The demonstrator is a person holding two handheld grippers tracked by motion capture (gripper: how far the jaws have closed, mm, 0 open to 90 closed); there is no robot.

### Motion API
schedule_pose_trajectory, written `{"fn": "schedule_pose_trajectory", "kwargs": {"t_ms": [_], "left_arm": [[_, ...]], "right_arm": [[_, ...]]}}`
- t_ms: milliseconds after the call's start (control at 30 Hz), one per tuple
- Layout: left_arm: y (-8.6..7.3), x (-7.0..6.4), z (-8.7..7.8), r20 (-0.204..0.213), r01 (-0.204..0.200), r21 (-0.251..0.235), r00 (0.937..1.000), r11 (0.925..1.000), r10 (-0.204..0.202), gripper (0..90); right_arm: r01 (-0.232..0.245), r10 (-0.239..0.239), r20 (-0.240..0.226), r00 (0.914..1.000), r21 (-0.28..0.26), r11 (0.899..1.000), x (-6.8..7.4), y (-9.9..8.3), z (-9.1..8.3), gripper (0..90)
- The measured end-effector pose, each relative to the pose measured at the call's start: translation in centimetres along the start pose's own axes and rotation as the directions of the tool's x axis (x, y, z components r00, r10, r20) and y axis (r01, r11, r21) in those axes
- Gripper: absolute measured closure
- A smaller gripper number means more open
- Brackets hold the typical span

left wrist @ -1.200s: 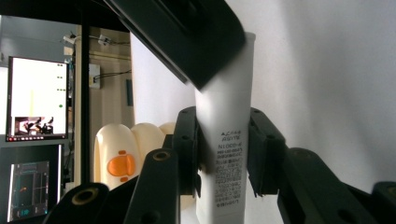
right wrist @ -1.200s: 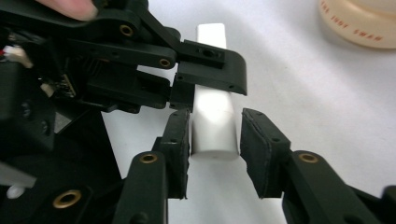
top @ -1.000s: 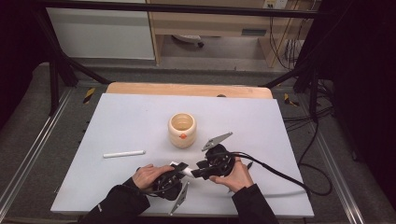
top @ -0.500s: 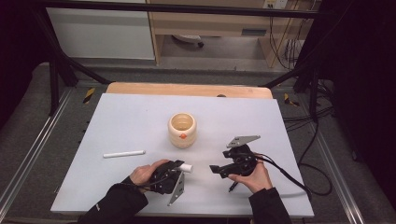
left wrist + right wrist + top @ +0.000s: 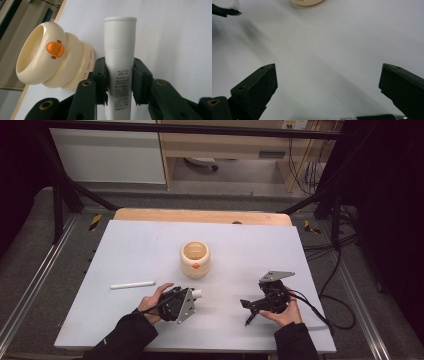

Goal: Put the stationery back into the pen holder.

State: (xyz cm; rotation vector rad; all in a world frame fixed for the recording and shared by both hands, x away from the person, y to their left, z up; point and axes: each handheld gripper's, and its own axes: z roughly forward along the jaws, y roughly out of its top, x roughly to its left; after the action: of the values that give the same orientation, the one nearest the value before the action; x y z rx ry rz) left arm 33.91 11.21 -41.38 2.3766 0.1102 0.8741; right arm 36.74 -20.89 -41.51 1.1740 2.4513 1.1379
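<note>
White tube (image 5: pixel 120 72) clamped between the left gripper's (image 5: pixel 186 301) jaws at lower centre-left of the high view, long axis along the jaws, capped end pointing right toward centre frame, cream cup (image 5: pixel 195 259) just above, right gripper (image 5: pixel 246 311) wide apart, empty, lower right.

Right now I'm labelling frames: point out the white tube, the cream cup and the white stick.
white tube (image 5: pixel 120 47): left gripper view, upper body.
cream cup (image 5: pixel 195 260): high view, side wall.
white stick (image 5: pixel 133 284): high view, mid-length.
</note>
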Motion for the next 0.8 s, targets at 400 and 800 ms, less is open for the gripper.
{"fn": "schedule_pose_trajectory", "kwargs": {"t_ms": [400, 800], "left_arm": [[-0.1, 2.0, 0.2, 0.022, 0.243, 0.003, 0.9698, 0.9701, -0.243, 68.3], [0.3, 3.9, 0.2, 0.059, 0.437, -0.008, 0.8982, 0.8995, -0.436, 68.4]], "right_arm": [[-0.039, 0.039, 0.003, 0.9992, -0.048, 0.998, -2.8, -3.3, -1.5, 0.7], [-0.045, 0.046, 0.009, 0.9989, -0.063, 0.997, -3.6, -4.2, -2.0, 0.7]]}}
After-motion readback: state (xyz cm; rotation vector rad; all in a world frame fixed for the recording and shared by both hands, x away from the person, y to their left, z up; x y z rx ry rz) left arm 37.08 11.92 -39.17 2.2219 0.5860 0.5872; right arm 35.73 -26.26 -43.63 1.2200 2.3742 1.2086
